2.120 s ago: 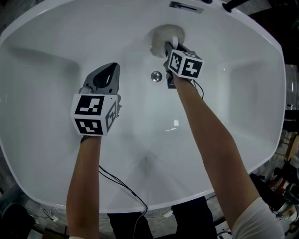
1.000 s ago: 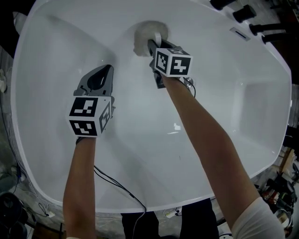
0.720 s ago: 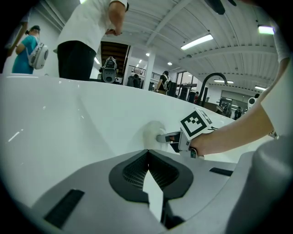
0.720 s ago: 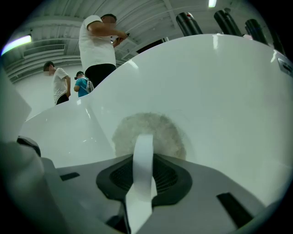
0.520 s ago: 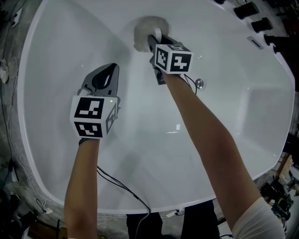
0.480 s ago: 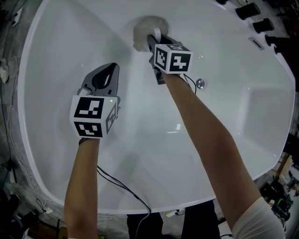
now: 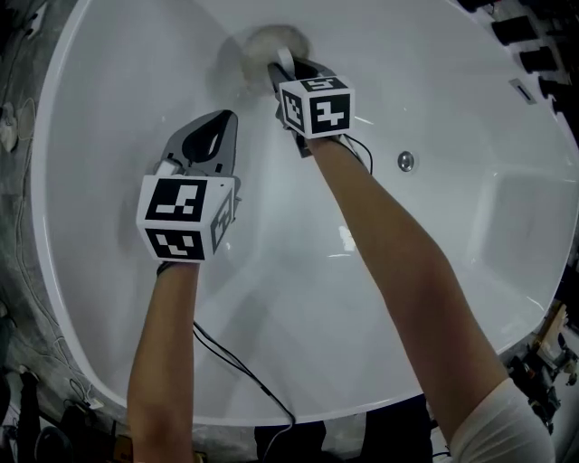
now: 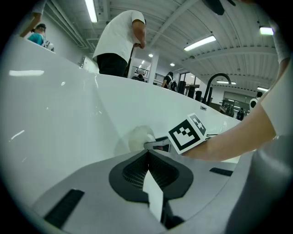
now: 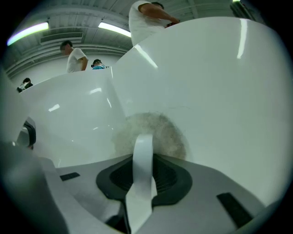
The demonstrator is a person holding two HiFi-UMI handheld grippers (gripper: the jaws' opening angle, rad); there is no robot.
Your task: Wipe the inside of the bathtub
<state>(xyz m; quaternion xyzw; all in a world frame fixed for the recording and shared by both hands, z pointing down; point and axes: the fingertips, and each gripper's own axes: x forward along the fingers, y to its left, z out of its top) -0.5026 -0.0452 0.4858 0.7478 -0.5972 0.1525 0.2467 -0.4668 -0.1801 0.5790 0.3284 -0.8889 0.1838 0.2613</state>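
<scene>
- The fluffy pad (image 7: 264,41) is pressed against the inner wall of the bathtub (image 7: 298,362) at 12 o'clock.
- Its white handle is clamped between the jaws of the right gripper (image 7: 279,69).
- The left gripper (image 7: 220,122) is held at 10 o'clock, jaws closed together on nothing.
- The drain (image 7: 405,162) is seen at 2 o'clock.

light: bright, overhead ceiling strips (image 8: 92,10) | glare: streaks on bathtub wall (image 9: 206,82) | edges: fisheye-warped, dark vignette
</scene>
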